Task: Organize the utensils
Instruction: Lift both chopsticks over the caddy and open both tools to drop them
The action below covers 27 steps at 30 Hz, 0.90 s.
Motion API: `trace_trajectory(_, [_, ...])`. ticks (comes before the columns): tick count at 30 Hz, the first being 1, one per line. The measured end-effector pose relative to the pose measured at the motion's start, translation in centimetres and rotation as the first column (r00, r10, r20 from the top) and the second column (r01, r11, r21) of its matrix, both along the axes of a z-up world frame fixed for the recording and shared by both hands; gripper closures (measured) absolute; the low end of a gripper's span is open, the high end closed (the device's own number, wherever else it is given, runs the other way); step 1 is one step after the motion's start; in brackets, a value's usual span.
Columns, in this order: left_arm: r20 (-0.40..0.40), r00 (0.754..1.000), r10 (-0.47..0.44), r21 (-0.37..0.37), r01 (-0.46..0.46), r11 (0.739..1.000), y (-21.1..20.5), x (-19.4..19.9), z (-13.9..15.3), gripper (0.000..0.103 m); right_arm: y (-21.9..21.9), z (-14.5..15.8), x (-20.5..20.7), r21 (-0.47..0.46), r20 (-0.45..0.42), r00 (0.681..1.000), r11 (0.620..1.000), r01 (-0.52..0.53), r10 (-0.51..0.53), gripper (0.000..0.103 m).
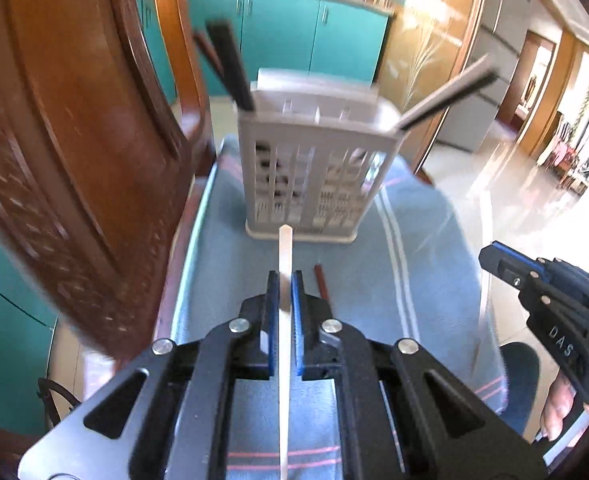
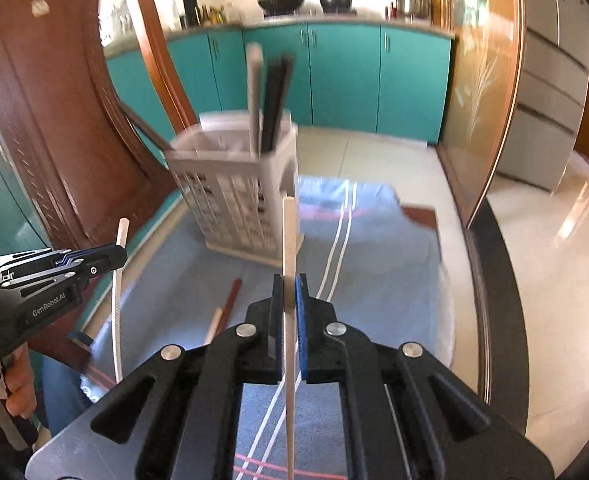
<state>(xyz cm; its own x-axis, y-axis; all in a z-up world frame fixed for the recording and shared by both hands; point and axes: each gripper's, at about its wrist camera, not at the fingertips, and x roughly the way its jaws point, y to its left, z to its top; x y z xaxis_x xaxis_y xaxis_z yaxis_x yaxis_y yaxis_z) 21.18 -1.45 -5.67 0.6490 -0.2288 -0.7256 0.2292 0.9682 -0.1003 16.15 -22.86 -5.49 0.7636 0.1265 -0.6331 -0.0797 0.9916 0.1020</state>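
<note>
At lower centre of each wrist view, a hand-held gripper was clamped on a white chopstick: the left hand-held gripper (image 1: 285,280) on one white chopstick (image 1: 284,248), the right hand-held gripper (image 2: 290,284) on another (image 2: 288,236). Both sticks looked light, stiff and smooth, so likely to pivot; each was gripped partway along. Beyond stood the grey utensil holder (image 1: 314,176) on the cloth-covered bench (image 1: 426,264), where a reddish chopstick (image 1: 321,280) lay.
</note>
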Motion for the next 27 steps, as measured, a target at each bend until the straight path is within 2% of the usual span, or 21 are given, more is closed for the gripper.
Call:
trace_trajectory(6, [0.121, 0.993, -0.016, -0.053, 0.023, 0.998, 1.1, -2.8, 5.5, 0.096, -0.7, 5.0, -1.9, 0.044, 0.114, 0.993, 0.999, -0.026, 0.021, 0.096])
trace_trajectory(12, [0.217, 0.975, -0.047, -0.092, 0.069, 0.993, 2.1, -2.2, 11.1, 0.096, -0.3, 10.1, -1.3, 0.095, 0.231, 0.971, 0.992, -0.087, 0.063, 0.096])
trace_trajectory(16, [0.3, 0.952, -0.068, -0.122, 0.109, 0.987, 2.1, -1.7, 16.4, 0.096, -0.5, 14.4, 0.4, 0.14, 0.325, 0.945, 0.986, -0.09, 0.04, 0.096])
trace_trajectory(19, [0.38, 0.924, -0.033, -0.127, 0.087, 0.988, 1.9, -0.8, 20.5, 0.096, -1.0, 16.3, 1.8, 0.189, 0.374, 0.927, 0.978, -0.083, 0.007, 0.096])
trace_trajectory(21, [0.408, 0.913, 0.002, -0.141, 0.061, 0.988, 1.7, 0.0, 21.7, 0.096, -0.8, 17.5, 2.1, 0.21, 0.413, 0.91, 0.976, -0.062, -0.031, 0.096])
trace_trajectory(23, [0.426, 0.903, 0.051, -0.183, 0.031, 0.983, 1.6, 1.3, 22.5, 0.096, -0.3, 17.9, 3.0, 0.193, 0.442, 0.896, 0.98, -0.039, -0.051, 0.096])
trace_trajectory(27, [0.437, 0.889, 0.136, -0.227, -0.038, 0.973, 1.4, 3.5, 22.4, 0.096, 1.1, 16.9, 4.8, 0.126, 0.44, 0.896, 0.992, 0.007, -0.063, 0.096])
